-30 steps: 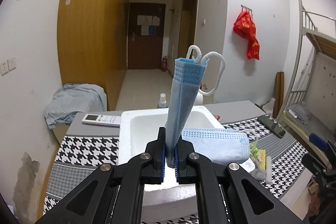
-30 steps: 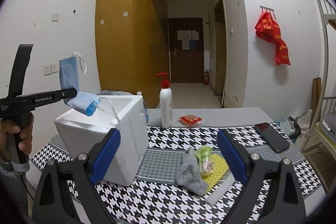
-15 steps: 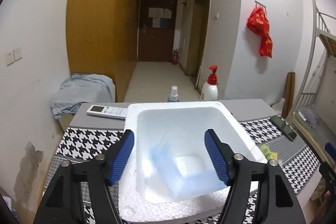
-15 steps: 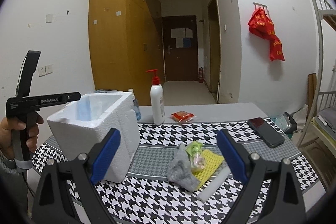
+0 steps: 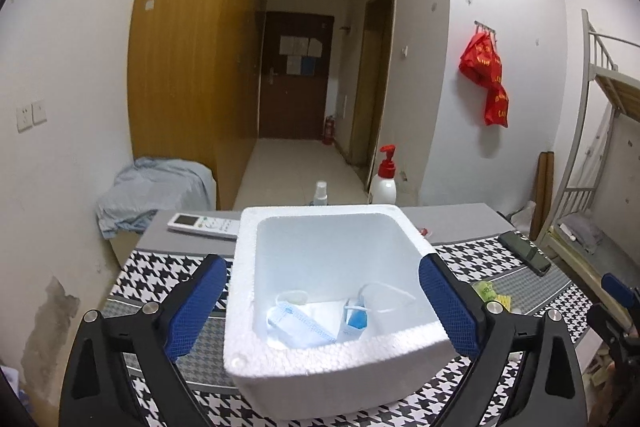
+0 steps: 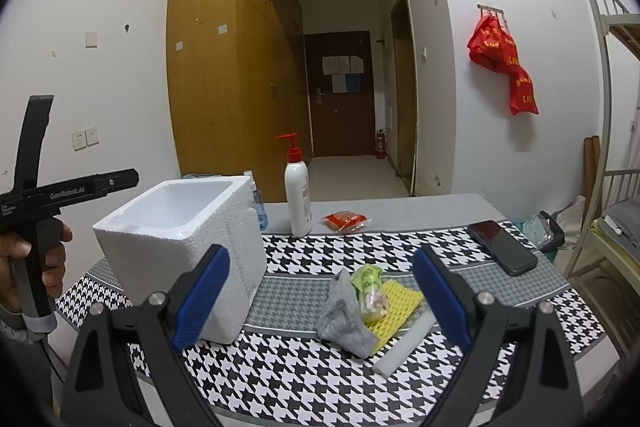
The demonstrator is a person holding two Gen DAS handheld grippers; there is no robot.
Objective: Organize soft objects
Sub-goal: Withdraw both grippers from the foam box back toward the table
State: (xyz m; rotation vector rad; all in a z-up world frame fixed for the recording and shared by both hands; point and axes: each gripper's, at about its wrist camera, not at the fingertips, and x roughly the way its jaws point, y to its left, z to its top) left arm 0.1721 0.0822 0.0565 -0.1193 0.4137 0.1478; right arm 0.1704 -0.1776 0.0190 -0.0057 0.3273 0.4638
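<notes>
Left gripper (image 5: 320, 301): jaws spread wide, just opened, nothing between pads. Blue face masks (image 5: 304, 323): lying inside white foam box (image 5: 320, 359), lower centre of frame. Right gripper (image 6: 320, 299): spread, empty. Grey sock (image 6: 344, 319), yellow sponge (image 6: 400, 303): on counter (image 6: 304, 367), lower centre.

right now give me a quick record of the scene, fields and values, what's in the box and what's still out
box: white foam box on the houndstooth table
in box: two blue face masks
left claw: open, jaws just opened, nothing held
right claw: open, nothing held
still out: grey sock, green packet, yellow foam net, white foam stick
</notes>
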